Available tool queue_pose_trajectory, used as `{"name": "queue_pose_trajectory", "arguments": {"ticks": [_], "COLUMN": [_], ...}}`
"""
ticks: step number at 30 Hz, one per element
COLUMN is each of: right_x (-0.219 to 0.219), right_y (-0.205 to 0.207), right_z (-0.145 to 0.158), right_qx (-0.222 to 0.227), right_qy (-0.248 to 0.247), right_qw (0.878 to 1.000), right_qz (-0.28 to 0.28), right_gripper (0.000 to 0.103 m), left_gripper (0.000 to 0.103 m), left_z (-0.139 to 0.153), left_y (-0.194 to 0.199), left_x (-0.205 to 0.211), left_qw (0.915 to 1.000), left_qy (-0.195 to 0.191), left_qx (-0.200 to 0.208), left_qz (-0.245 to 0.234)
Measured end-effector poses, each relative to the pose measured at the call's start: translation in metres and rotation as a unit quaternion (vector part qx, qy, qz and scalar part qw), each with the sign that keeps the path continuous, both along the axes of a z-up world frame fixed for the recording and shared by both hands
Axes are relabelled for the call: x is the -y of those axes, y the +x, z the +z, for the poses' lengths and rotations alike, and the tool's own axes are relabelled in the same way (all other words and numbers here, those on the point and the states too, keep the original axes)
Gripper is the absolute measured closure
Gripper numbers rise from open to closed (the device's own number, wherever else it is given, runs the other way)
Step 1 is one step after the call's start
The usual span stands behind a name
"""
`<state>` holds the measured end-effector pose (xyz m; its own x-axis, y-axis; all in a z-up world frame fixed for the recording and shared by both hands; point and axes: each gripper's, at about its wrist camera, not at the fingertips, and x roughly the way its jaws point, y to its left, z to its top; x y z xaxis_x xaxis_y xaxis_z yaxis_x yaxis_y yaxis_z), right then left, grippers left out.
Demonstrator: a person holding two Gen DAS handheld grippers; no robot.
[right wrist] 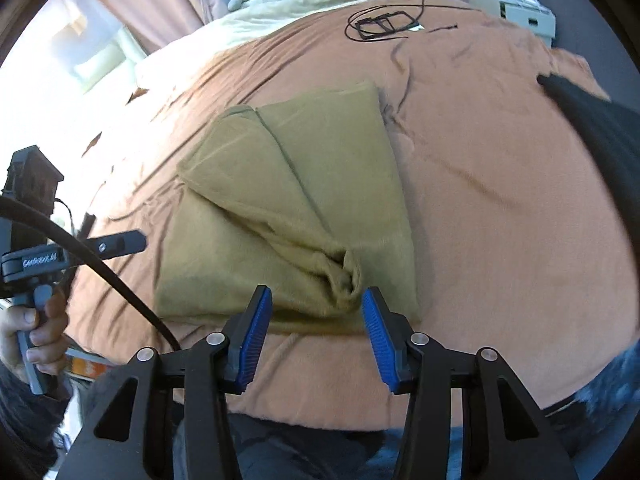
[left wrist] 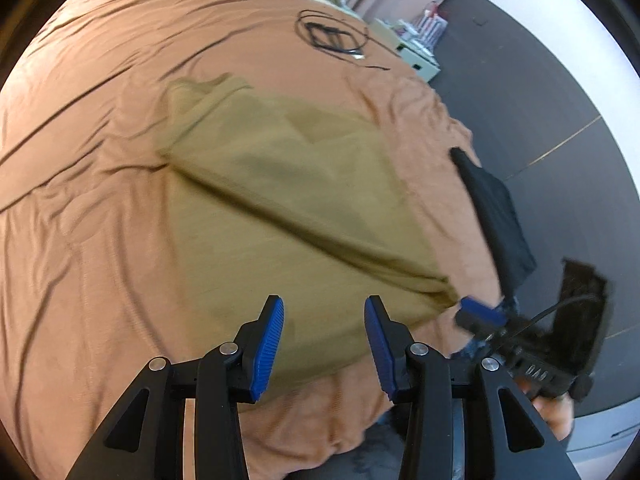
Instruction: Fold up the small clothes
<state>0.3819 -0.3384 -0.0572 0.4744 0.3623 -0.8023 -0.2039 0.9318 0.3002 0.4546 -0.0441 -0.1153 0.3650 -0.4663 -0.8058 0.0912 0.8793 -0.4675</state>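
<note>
An olive-green garment [left wrist: 288, 184] lies partly folded on the orange bedsheet [left wrist: 100, 160], with a long diagonal fold across it. My left gripper [left wrist: 324, 308] hovers open over its near edge, nothing between the blue pads. In the right wrist view the same garment [right wrist: 288, 200] shows a bunched fold near its front right corner. My right gripper [right wrist: 317, 296] is open just in front of that corner, its pads clear of the cloth. The right gripper [left wrist: 480, 316] also shows at the garment's right corner, and the left gripper [right wrist: 132, 242] is held by a hand at the left.
A black cloth [left wrist: 500, 216] hangs over the bed's right edge. A coiled black cable with a frame [right wrist: 384, 22] lies at the far end of the sheet [right wrist: 500, 200]. A cream duvet [right wrist: 320, 0] sits beyond. White storage boxes [left wrist: 420, 60] stand on the dark floor.
</note>
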Motion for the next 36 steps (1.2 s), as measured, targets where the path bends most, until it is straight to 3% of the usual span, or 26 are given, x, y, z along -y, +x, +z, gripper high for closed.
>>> {"name": "queue_pose_trajectory", "arguments": {"ticks": [8,22,23,24,27,32,36], "right_x": [-0.034,-0.08,-0.086,-0.09,-0.086,-0.051,-0.015], "right_y": [0.023,0.054,0.057,0.059,0.069,0.077,0.08], "right_z": [-0.013,-0.023,-0.024,-0.024,-0.025,-0.009,-0.007], "right_qx": [-0.015,-0.02,-0.018,-0.016,-0.018,-0.017,-0.028], "right_qy": [-0.108,-0.211,-0.22,-0.224,-0.202,-0.11,-0.029], "right_qw": [0.993,0.97,0.967,0.964,0.968,0.987,0.996], "right_qz": [0.042,0.118,0.129,0.139,0.146,0.113,0.083], "right_gripper": [0.065,0.065,0.066,0.075,0.092,0.095,0.095], "left_gripper": [0.059,0.059,0.059,0.059,0.059,0.059,0.059], "left_z": [-0.028,-0.059,-0.061,-0.064,-0.069,-0.069,-0.065], "left_y": [-0.006,-0.014,-0.013,-0.013,-0.011,-0.013,-0.01], "left_x": [-0.023,-0.026,-0.027,-0.027,-0.024,-0.024,-0.026], "left_qw": [0.9986,0.9959,0.9958,0.9955,0.9952,0.9954,0.996], "left_qy": [0.04,0.048,0.046,0.043,0.041,0.04,0.032], "left_qx": [-0.031,-0.074,-0.078,-0.082,-0.086,-0.085,-0.082], "left_qz": [0.018,0.017,0.017,0.018,0.02,0.019,0.015]}}
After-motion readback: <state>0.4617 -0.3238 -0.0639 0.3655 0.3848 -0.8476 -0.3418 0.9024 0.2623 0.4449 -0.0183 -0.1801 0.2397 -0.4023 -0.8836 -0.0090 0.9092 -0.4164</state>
